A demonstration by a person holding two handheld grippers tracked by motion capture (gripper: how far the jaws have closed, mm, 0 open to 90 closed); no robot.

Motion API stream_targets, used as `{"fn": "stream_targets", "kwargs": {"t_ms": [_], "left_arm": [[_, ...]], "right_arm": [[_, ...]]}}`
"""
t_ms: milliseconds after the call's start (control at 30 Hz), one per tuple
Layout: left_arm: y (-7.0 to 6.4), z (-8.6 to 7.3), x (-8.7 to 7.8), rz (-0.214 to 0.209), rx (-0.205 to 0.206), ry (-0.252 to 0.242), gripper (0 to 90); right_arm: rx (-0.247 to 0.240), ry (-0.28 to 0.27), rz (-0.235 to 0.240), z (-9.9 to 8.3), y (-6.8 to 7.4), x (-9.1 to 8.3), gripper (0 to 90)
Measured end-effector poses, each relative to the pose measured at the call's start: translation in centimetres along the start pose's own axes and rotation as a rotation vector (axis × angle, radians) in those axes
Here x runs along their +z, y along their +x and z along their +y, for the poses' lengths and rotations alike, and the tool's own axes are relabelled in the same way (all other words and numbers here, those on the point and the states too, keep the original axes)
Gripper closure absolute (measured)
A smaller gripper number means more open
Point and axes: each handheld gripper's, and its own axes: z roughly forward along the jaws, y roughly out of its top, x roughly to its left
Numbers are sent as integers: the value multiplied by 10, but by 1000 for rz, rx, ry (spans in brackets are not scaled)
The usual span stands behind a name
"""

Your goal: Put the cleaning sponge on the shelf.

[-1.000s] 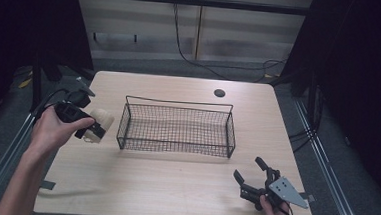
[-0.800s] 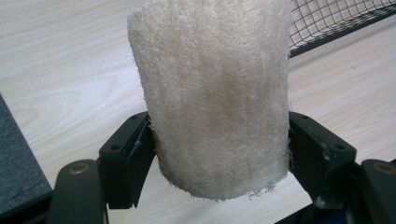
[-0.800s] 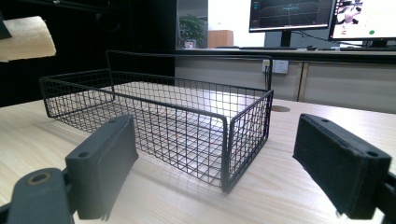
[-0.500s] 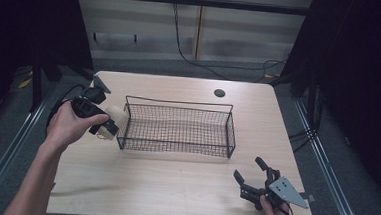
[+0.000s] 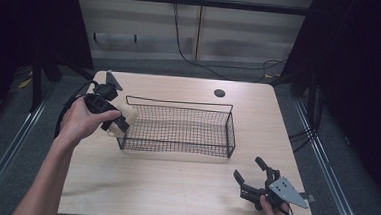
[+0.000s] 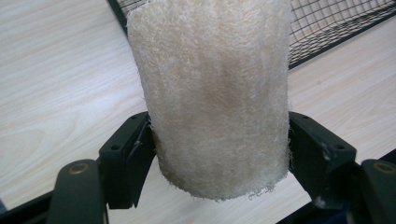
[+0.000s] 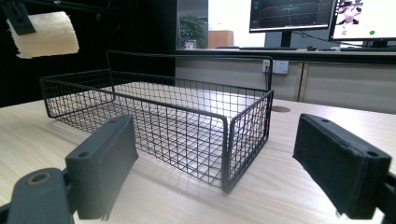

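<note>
L gripper (image 5: 119,124) clamped cream fibrous loofah roll (image 6: 212,98) betw. both jaws, now nearer black wire basket (image 5: 179,128); R gripper (image 5: 251,176) spread wide.

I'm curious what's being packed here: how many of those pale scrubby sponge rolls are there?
1. The loofah roll is clamped between the left gripper's jaws, lifted at the left end of the wire basket. The basket looks empty, and no other roll lies on the table.
</note>
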Motion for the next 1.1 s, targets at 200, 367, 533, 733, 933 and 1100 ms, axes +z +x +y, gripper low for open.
{"fn": "stream_targets", "kwargs": {"t_ms": [200, 367, 533, 733, 933, 1100], "left_arm": [[-7, 8, 3, -16, 2, -12, 276], [-10, 12, 8, -24, -12, -12, 276], [-14, 18, 14, -20, -14, 6, 276], [-21, 26, 16, -18, -54, -4, 276], [-27, 33, 20, -11, -90, -7, 276], [-28, 37, 29, 9, -125, -3, 276]], "right_arm": [[0, 0, 1, 0, 0, 0, 128], [0, 0, 1, 0, 0, 0, 128], [1, 1, 1, 0, 0, 0, 127], [0, 0, 1, 0, 0, 0, 128], [0, 0, 2, 0, 0, 0, 128], [-1, -1, 2, 0, 0, 0, 128]]}}
